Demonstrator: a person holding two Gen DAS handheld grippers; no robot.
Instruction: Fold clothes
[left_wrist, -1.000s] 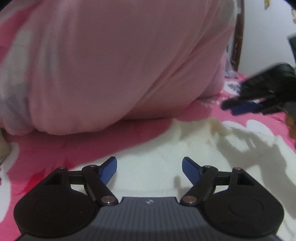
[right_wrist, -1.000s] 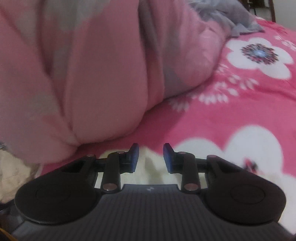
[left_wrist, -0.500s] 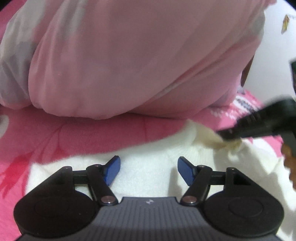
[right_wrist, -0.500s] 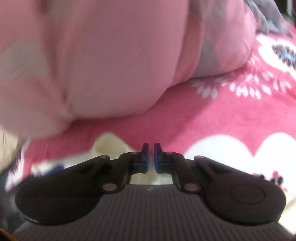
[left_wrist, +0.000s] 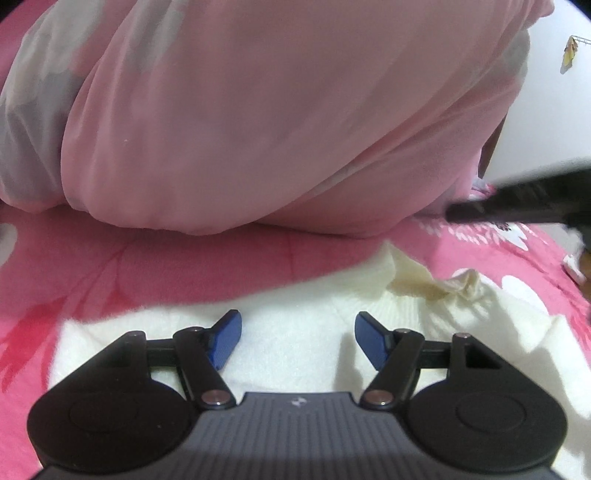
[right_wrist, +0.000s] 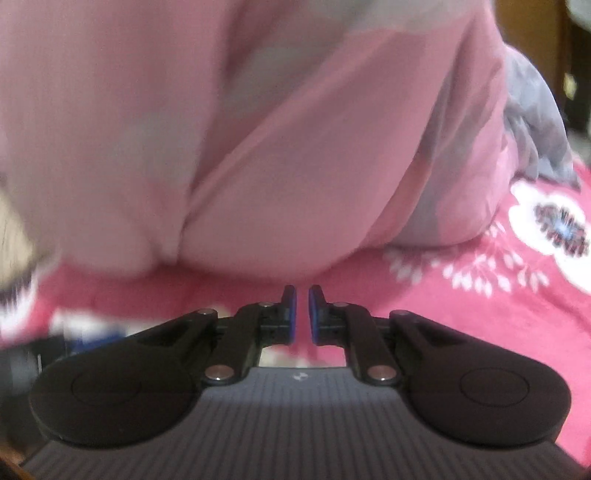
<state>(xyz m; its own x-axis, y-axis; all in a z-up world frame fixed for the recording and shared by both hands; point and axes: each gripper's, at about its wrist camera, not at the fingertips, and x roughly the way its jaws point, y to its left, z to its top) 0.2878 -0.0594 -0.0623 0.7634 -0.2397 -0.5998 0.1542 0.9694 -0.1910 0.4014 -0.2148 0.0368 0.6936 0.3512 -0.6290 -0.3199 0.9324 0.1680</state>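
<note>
Moved since one second ago: right gripper (right_wrist: 302, 314), from half open to nearly shut, and in the left view lifted from beside the sweater (left_wrist: 491, 314) to a place in front of the quilt (left_wrist: 258, 110). Left view also a little rolled and closer to the knit.

Quilt: fills the upper half of both views, pale pink, bulky, no part of the task as far as can be judged.

Sheet (left_wrist: 184, 266): deep pink with white flowers, lies under everything.

Sweater: white knit, spreads flat on the sheet, directly under and ahead of the left gripper (left_wrist: 297, 334), well below the quilt's edge. Probably handles light, soft and floppy, not fragile and not slippery; likely sags and stretches if lifted by one point only. Best taken at an edge, by a pinch of a shoulder or of the hem, one gripper at each side, so that the fold stays straight.

Left gripper: stands wide open just above the knit, nothing between the blue pads, only cloth beneath.

Right gripper: almost closed, only a thin gap between the pads (right_wrist: 291, 314), no cloth seen between them; appears in the left view as a dark blur, apart from the sweater.

Collar (left_wrist: 413, 277): crumpled, cream inside, sits at the far edge of the sweater; probably needs flattening before any fold, otherwise a lump in the fold.
</note>
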